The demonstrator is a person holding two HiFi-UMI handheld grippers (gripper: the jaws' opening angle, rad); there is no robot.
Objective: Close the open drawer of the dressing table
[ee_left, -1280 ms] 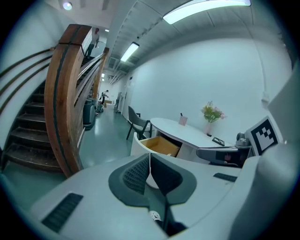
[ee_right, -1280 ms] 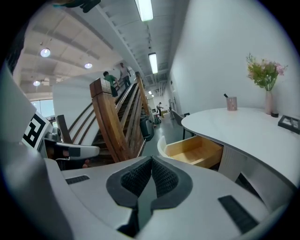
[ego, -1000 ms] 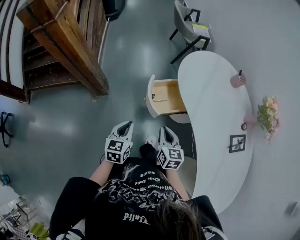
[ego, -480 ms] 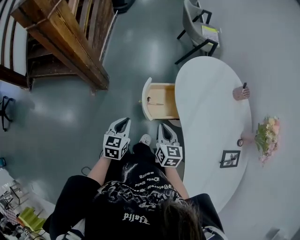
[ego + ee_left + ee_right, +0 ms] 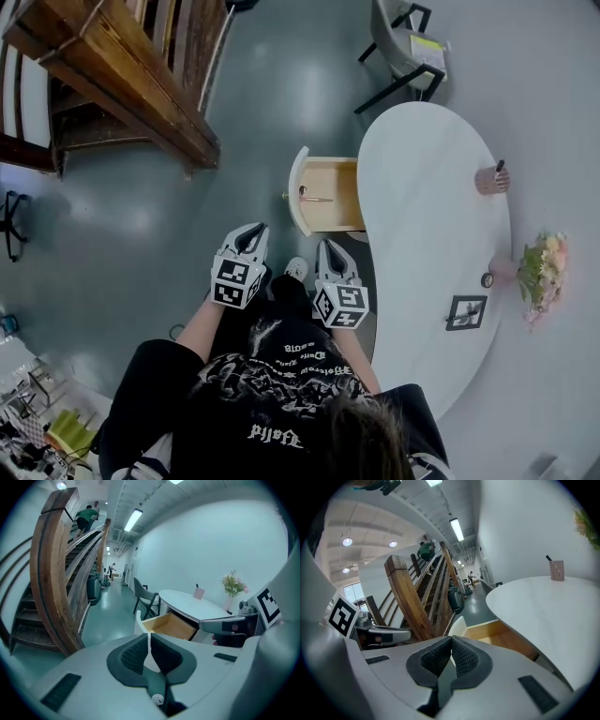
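**Head view** — the left gripper [image 5: 253,230] and the right gripper [image 5: 330,247] are held side by side over the grey floor [image 5: 141,244]. Both point toward the open drawer [image 5: 330,194], which juts from the left edge of the white dressing table [image 5: 431,234]. Neither gripper touches it. A wooden staircase [image 5: 122,84] stands at upper left.

**Left gripper view** — the jaws are pressed together with nothing between them. The drawer's pale wooden inside lies ahead, apart from them.

**Right gripper view** — the jaws are likewise together and empty. The drawer shows ahead under the table's rim.
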